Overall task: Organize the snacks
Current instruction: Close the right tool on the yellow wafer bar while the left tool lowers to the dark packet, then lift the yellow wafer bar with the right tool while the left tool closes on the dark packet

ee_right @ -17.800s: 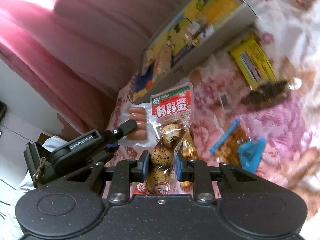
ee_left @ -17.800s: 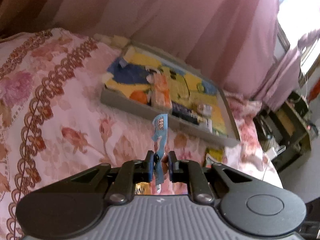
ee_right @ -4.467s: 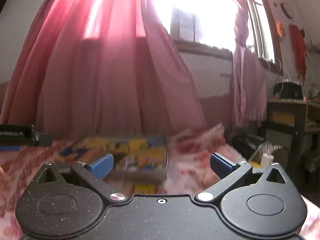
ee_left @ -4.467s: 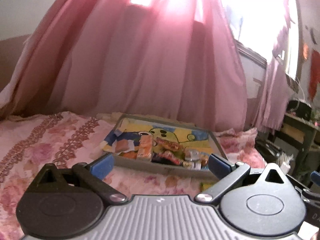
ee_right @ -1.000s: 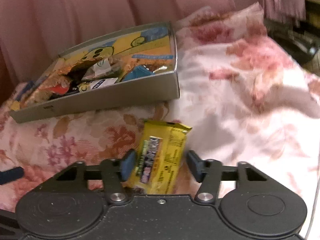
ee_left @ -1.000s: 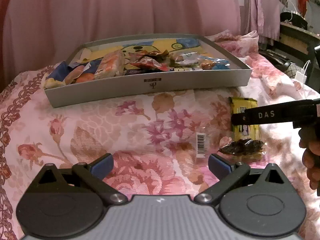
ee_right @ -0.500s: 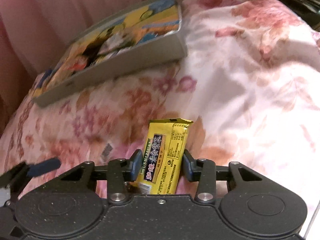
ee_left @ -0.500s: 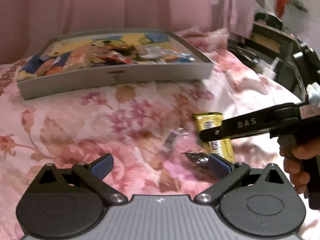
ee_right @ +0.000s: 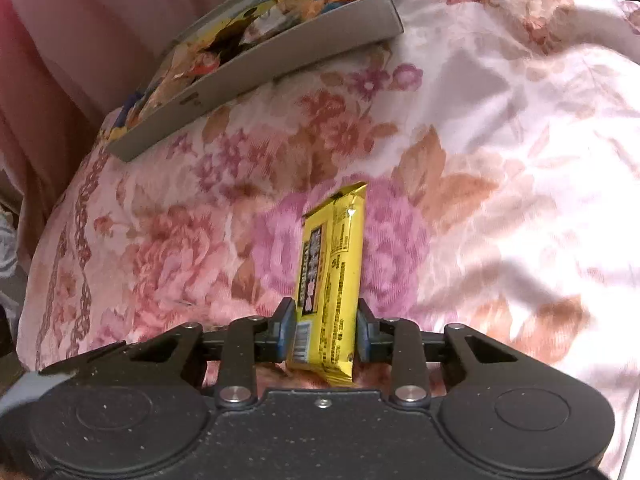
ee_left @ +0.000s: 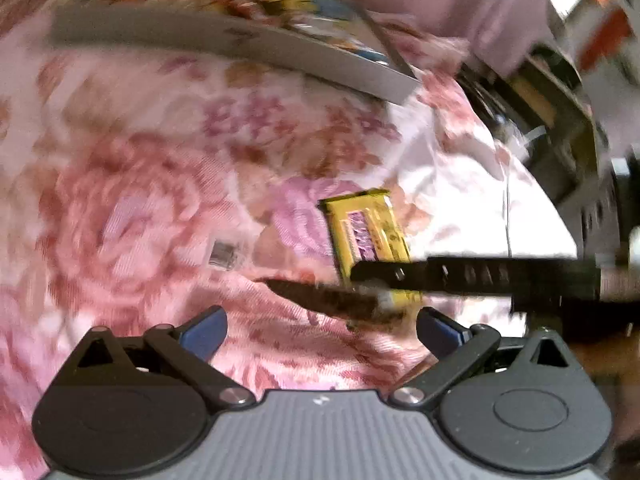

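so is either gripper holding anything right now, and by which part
The right gripper is shut on the yellow snack packet, gripping its near end across the width. The left gripper is open, holding nothing.

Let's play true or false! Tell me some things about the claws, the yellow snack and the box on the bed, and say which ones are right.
1. The right claw grips the yellow snack packet. True.
2. The left claw holds a snack. False: it is open, holding nothing.
3. The gray box has snacks inside. True.
4. The dark snack packet lies inside the box. False: it lies on the flowered bedcover.
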